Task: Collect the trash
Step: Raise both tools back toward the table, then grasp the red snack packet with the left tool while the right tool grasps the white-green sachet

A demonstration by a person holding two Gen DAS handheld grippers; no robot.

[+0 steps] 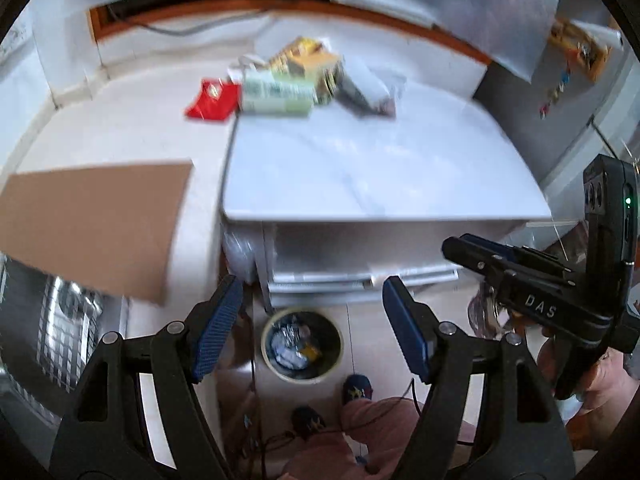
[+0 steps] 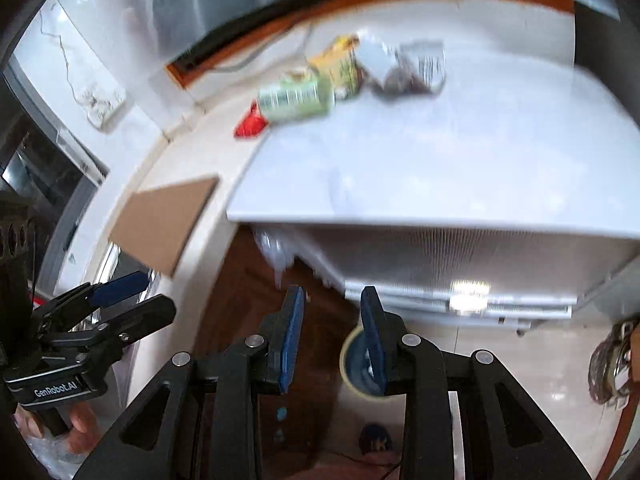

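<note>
Trash lies in a heap at the back of the white top: a red packet [image 1: 212, 100] [image 2: 250, 124], a pale green carton [image 1: 276, 96] [image 2: 296, 98], a yellow box [image 1: 308, 60] [image 2: 340, 64] and a clear wrapper [image 1: 364, 88] [image 2: 412, 68]. A round bin [image 1: 302, 346] [image 2: 356, 364] with scraps inside stands on the floor below. My left gripper [image 1: 312, 328] hangs high over the bin, open wide and empty. My right gripper [image 2: 332, 340] is also above it, its jaws narrower apart with nothing between them. Each gripper shows in the other's view, the right gripper [image 1: 520, 276] and the left gripper [image 2: 116, 296].
A brown cardboard sheet [image 1: 92, 220] [image 2: 164, 220] lies on the counter at the left. The white-topped unit [image 1: 360, 168] [image 2: 460, 168] juts out over the floor. A metal rack [image 1: 68, 332] sits low left. A person's slippered feet [image 1: 356, 388] and thin cables are beside the bin.
</note>
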